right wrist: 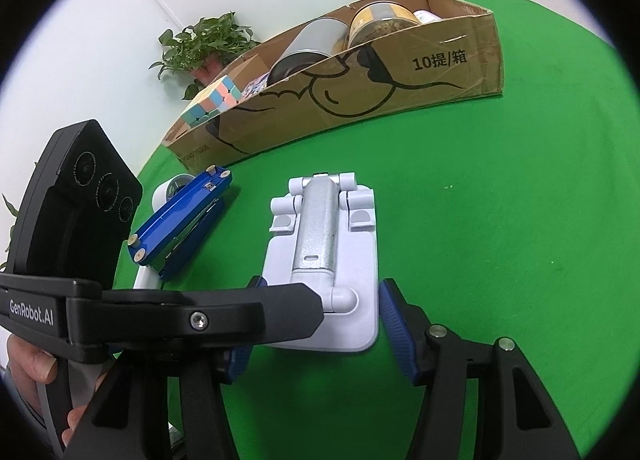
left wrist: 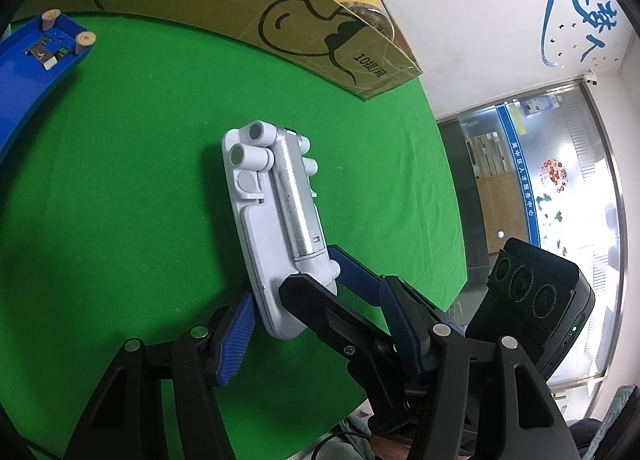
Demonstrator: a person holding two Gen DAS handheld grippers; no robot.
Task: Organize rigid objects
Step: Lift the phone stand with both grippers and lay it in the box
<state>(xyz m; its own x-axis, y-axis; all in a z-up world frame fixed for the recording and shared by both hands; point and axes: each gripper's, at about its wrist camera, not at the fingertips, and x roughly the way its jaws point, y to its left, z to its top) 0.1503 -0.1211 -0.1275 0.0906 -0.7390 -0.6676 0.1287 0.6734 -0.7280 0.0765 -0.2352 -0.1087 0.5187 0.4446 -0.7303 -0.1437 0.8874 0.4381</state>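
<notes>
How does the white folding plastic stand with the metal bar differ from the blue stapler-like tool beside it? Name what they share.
The white folding plastic stand lies flat between both grippers' fingers; the blue stapler-like tool lies apart, ungripped. The stand is white with a silver bar; the tool is blue with small beige feet. Both rest on the green cloth, outside the cardboard box.

Both wrist cameras sit low and close over the green tabletop [left wrist: 120, 180] — sharing the white folded plastic stand [left wrist: 276, 228] and brown cardboard box [right wrist: 360, 100].

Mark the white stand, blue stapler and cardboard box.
white stand [right wrist: 334, 236]: right wrist view, on its silver metal arm.
blue stapler [right wrist: 182, 212]: right wrist view, on its blue underside.
cardboard box [right wrist: 400, 88]: right wrist view, on the printed front wall.
</notes>
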